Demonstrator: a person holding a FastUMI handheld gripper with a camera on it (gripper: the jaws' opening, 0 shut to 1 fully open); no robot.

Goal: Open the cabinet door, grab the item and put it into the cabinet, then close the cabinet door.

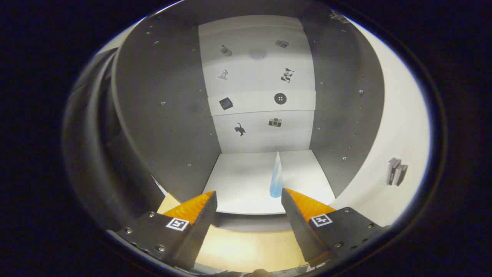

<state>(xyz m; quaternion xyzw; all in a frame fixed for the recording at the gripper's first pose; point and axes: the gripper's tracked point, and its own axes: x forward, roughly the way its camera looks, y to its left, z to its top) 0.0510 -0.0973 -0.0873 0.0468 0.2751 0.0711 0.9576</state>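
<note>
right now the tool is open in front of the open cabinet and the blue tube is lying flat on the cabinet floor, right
Not quite. In the gripper view the blue tube stands upright on the cabinet floor, just ahead of the tool's right finger, not lying flat. The rest holds: the tool is open, its fingers apart and pressing on nothing, in front of the open cabinet.

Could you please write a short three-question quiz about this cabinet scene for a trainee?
1. True or false: the gripper is shut on the blue-and-white tube.
2. Where does the tube stand? A) on the wooden tabletop B) on the cabinet's white floor C) on a shelf above
3. Fill in: the cabinet door is ____.

Key: 1 false, the fingers are spread and hold nothing, with the tube just ahead of the right finger; 2 B; 3 open.
</note>
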